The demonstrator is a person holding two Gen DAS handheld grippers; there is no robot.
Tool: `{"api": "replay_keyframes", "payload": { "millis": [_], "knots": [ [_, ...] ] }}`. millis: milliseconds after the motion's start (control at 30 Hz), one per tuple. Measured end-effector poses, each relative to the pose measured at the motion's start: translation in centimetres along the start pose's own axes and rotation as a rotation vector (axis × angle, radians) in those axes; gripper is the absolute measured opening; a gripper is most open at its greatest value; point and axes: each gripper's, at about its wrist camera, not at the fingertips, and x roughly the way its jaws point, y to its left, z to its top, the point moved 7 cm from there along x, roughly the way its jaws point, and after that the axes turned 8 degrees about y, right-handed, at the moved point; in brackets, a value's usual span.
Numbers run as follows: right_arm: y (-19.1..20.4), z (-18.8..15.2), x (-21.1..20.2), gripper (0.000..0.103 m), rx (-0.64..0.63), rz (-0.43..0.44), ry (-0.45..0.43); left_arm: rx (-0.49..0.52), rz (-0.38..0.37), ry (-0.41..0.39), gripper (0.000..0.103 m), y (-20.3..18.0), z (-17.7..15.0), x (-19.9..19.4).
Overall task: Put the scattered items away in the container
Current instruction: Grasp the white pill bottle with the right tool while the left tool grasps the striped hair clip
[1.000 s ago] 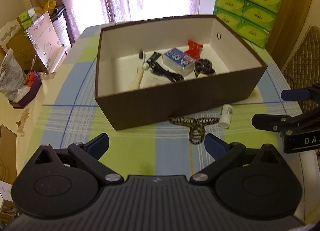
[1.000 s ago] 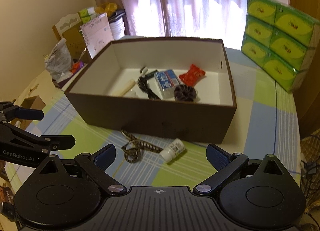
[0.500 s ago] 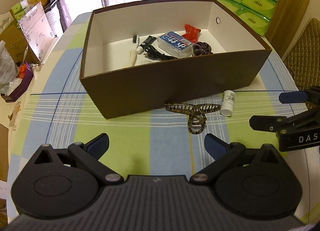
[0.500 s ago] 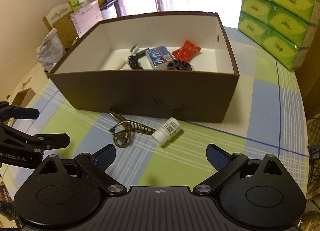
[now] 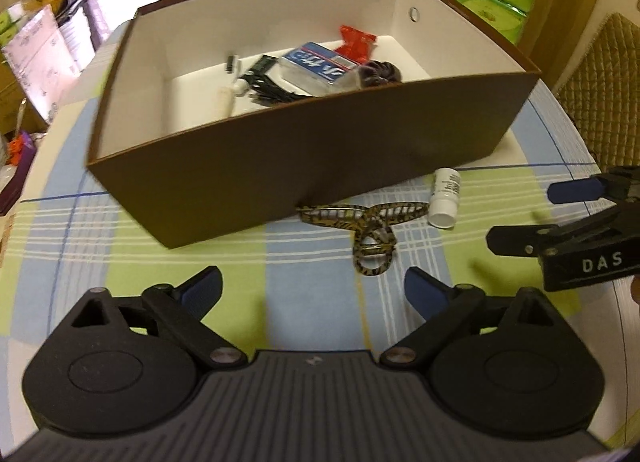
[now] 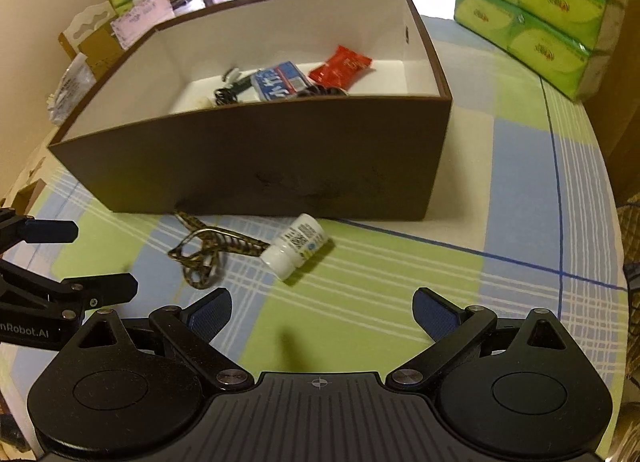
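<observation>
Left gripper (image 5: pixel 312 290): black linkage arms, blue finger pads (image 5: pixel 204 286), silver screws, ribbed grey body.
Right gripper (image 6: pixel 322 308): same build; white "DAS" lettering on its side.

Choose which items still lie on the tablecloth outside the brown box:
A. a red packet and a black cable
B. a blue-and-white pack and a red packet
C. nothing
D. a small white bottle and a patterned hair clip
D: the small white bottle and the patterned hair clip lie in front of the brown box.
</observation>
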Motion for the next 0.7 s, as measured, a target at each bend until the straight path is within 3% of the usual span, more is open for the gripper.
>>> {"api": "replay_keyframes", "payload": {
  "millis": [167, 500, 567, 633, 700],
  "knots": [
    [-1.2, 0.1, 0.7, 0.102, 0.038, -0.007, 0.012, 0.047, -0.030, 0.003, 0.090, -1.3, 0.5, 1.8],
    [-3.0, 0.7, 1.3, 0.102, 0.098, -0.019, 0.013, 0.096, -0.045, 0.016, 0.064, -2.3, 1.8, 4.9],
    [-3.0, 0.8, 1.2, 0.101, 0.104, -0.015, 0.008, 0.093, -0.050, 0.020, 0.057, -2.3, 2.0, 5.3],
    [-2.9, 1.0, 1.2, 0.101, 0.109, -0.006, 0.000, 0.090, -0.075, 0.023, 0.039, -2.4, 2.1, 5.6],
    [-2.7, 1.2, 1.2, 0.101, 0.109, 0.001, -0.009, 0.089, -0.104, 0.022, 0.028, -2.5, 2.1, 5.5]
  ]
}}
